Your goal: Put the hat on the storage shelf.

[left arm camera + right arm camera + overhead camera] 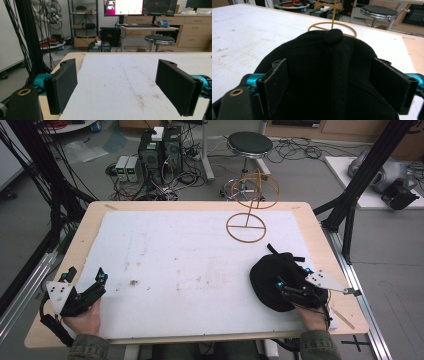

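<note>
A black cap (272,275) lies crown up on the white sheet (190,250) at the table's right front. My right gripper (292,277) reaches over its near side with the jaws spread wide. In the right gripper view the cap (332,75) bulges up between the two jaws of that gripper (329,62), top button facing away, and I see no pinch in the fabric. Beyond it stands a thin tan wire hat stand (248,215), its base ring (322,23) just past the cap. My left gripper (86,275) rests at the left front, open (117,62) over bare sheet.
The wooden table (85,225) shows as a border around the sheet. Black frame struts (350,220) rise off the right edge and cables hang at the left. A stool (249,142) and computer boxes (160,150) stand on the floor behind.
</note>
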Available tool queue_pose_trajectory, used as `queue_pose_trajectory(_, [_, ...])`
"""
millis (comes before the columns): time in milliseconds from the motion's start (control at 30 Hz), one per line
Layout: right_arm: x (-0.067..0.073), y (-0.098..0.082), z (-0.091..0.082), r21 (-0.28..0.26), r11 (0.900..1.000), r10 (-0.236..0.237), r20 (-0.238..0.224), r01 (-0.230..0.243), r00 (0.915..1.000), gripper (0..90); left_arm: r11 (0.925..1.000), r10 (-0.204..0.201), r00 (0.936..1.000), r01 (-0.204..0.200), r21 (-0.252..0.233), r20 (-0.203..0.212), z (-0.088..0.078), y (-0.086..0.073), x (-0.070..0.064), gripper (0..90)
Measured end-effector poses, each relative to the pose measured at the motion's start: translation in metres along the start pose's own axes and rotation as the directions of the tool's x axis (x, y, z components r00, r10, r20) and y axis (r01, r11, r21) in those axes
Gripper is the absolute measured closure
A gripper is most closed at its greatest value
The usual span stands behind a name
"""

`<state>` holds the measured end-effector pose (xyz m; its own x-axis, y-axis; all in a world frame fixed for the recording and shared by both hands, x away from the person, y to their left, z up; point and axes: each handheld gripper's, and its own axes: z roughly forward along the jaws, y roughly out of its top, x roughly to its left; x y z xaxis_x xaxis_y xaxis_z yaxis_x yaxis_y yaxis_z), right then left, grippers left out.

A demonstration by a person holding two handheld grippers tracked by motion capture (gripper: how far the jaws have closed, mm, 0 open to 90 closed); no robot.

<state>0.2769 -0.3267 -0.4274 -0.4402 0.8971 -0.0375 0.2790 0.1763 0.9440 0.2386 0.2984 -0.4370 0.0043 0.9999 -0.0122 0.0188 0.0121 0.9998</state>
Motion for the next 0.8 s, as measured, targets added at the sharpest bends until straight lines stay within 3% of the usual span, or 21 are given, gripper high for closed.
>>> queue_pose_trajectory(300, [0.0003,-0.0031,-0.0023,0.025,0.999,0.033,-0.014,-0.033,0.9994,26.3,1.0,0.001,1.0,-0.001,-0.001,0.0,-0.0004,0.0001,-0.0004,17.9])
queue_pose_trajectory(467, [0.0002,-0.003,-0.0042,0.019,0.999,0.03,-0.024,-0.03,0.9993,37.4,1.0,0.003,1.0,-0.003,-0.001,0.001,-0.0006,0.0,-0.0005,17.9])
queue_pose_trajectory(500, [-0.0003,-0.0029,-0.0044,0.018,0.999,0.03,-0.026,-0.03,0.9992,40.7,1.0,0.003,1.0,-0.003,-0.001,0.002,-0.0007,-0.0001,-0.0007,18.0])
queue_pose_trajectory(533, [-0.0004,-0.0021,-0.005,0.023,0.998,0.053,-0.047,-0.052,0.9975,50.0,1.0,0.004,1.0,-0.004,-0.001,0.003,-0.0007,-0.0002,-0.001,18.0])
queue_pose_trajectory(567, [-0.0004,-0.0021,-0.005,0.023,0.998,0.053,-0.047,-0.052,0.9975,50.0,1.0,0.005,1.0,-0.005,-0.001,0.004,-0.0006,-0.0001,-0.0011,18.0])
queue_pose_trajectory(600, [0.0,-0.001,-0.0055,0.025,0.998,0.051,-0.034,-0.05,0.9981,59.7,1.0,0.006,1.0,-0.006,0.0,0.005,-0.0005,-0.0002,-0.0013,18.0])
queue_pose_trajectory(633, [0.0,-0.001,-0.0055,0.025,0.998,0.051,-0.034,-0.05,0.9981,59.7,1.0,0.008,1.0,-0.008,0.001,0.006,-0.0005,-0.0002,-0.0014,18.0])
queue_pose_trajectory(667, [-0.0027,-0.0007,-0.0063,0.032,0.997,0.068,-0.044,-0.067,0.9967,75.7,1.0,0.007,0.9999,-0.007,0.001,0.008,-0.0002,-0.0003,-0.0015,18.1])
queue_pose_trajectory(700, [-0.0027,-0.0007,-0.0063,0.032,0.997,0.068,-0.044,-0.067,0.9967,75.7,1.0,0.007,0.9999,-0.007,0.001,0.008,-0.0002,-0.0003,-0.0015,18.1])
queue_pose_trajectory(733, [-0.004,-0.0009,-0.0066,0.031,0.997,0.073,-0.053,-0.072,0.9959,81.4,1.0,0.007,1.0,-0.007,0.0,0.006,-0.0001,-0.0004,-0.0015,18.1])
queue_pose_trajectory(800, [-0.0031,-0.0006,-0.0071,0.045,0.998,0.043,-0.053,-0.04,0.9977,85.3,1.0,0.006,1.0,-0.006,0.001,0.006,-0.0001,-0.0003,-0.0016,18.2])
